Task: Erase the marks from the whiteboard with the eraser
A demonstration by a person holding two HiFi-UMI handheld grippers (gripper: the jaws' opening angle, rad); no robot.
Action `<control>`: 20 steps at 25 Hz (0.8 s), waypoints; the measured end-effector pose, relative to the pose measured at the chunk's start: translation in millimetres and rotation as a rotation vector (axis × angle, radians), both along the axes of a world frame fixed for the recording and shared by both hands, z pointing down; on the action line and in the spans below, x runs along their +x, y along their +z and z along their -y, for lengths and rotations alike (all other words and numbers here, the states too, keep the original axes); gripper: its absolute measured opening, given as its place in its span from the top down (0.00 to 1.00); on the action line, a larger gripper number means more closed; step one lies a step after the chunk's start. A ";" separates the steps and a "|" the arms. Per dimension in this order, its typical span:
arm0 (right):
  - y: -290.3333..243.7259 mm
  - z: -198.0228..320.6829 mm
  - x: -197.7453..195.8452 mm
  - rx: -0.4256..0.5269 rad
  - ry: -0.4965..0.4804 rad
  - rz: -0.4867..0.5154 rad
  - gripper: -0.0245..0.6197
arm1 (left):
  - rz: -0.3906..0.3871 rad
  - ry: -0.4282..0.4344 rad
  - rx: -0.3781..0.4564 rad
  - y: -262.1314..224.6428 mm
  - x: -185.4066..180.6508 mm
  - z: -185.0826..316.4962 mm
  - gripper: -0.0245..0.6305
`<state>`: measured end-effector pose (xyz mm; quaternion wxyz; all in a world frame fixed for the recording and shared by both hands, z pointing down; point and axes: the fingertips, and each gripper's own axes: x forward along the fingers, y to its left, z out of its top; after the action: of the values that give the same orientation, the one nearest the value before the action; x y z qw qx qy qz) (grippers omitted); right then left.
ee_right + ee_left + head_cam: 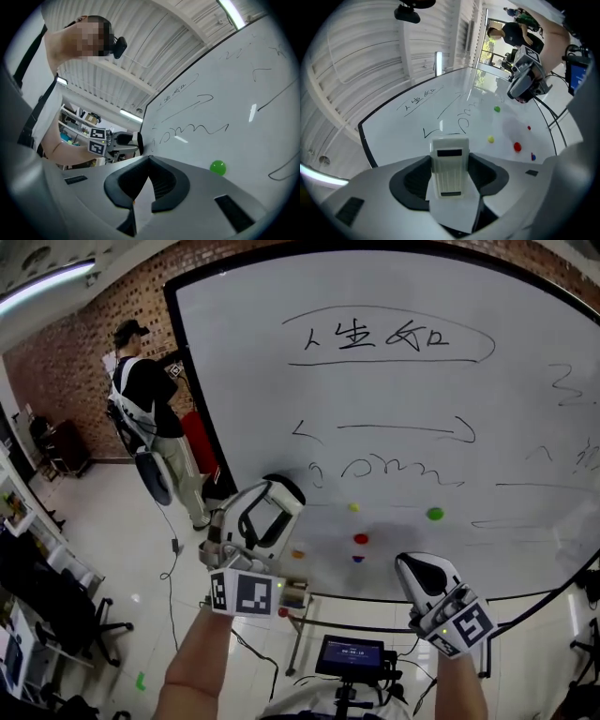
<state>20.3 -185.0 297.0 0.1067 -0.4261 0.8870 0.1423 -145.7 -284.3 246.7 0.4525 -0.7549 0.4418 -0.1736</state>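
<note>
Approach step: left gripper [450, 180] fingers clamped on eraser [449, 161], right gripper [149, 183] fingers closed empty; next I'd press eraser flat onto whiteboard [403, 390] squiggle marks [389, 466] and wipe across.

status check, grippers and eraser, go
Left gripper shut on eraser. Right gripper shut, empty. Whiteboard full of marks. Green magnet below the squiggles.

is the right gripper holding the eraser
No, the right gripper is shut on nothing; the eraser sits in the left gripper.
</note>
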 end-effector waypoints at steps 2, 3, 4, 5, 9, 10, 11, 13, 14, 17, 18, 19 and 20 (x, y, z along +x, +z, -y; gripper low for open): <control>-3.7 -0.2 2.3 0.001 -0.028 -0.016 0.95 | 0.004 -0.039 0.009 -8.3 2.3 6.0 0.55; -5.1 -0.2 3.9 -0.004 -0.044 -0.016 0.95 | -0.004 -0.067 0.013 -13.4 1.6 9.1 0.55; -6.0 0.0 5.8 -0.009 -0.060 -0.012 0.95 | -0.015 -0.100 0.017 -18.8 -0.5 12.3 0.55; -6.1 0.3 7.6 -0.016 -0.076 -0.007 0.95 | -0.026 -0.133 0.021 -23.8 -3.5 15.5 0.55; -0.9 4.8 16.6 -0.033 -0.117 0.007 0.95 | -0.048 -0.187 0.008 -34.7 -6.6 25.1 0.56; 0.2 6.6 18.9 -0.035 -0.124 0.011 0.95 | -0.041 -0.189 0.009 -35.4 -3.5 26.5 0.56; 1.0 8.0 21.0 -0.037 -0.130 0.014 0.95 | -0.032 -0.193 0.013 -35.8 0.3 27.7 0.57; 1.2 9.1 24.7 -0.038 -0.142 0.018 0.95 | -0.030 -0.202 0.020 -36.6 7.3 30.0 0.59; 0.6 8.8 26.6 -0.036 -0.147 0.020 0.95 | -0.040 -0.207 0.020 -37.1 9.5 30.6 0.59; -1.7 9.7 36.6 -0.015 -0.142 0.034 0.95 | -0.080 -0.208 0.012 -36.0 13.6 29.6 0.59; -1.4 10.5 40.3 -0.012 -0.138 0.038 0.95 | -0.085 -0.199 0.010 -34.7 16.7 28.4 0.59; 0.5 10.8 42.6 -0.019 -0.139 0.039 0.95 | -0.083 -0.186 0.009 -33.0 21.2 27.0 0.59; 3.5 10.4 43.6 -0.035 -0.144 0.038 0.95 | -0.075 -0.170 0.011 -30.9 26.9 25.4 0.59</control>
<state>63.9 -195.3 300.5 0.1260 -0.3654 0.9156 0.1109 -118.8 -309.7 215.8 0.4233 -0.7183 0.5218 -0.1805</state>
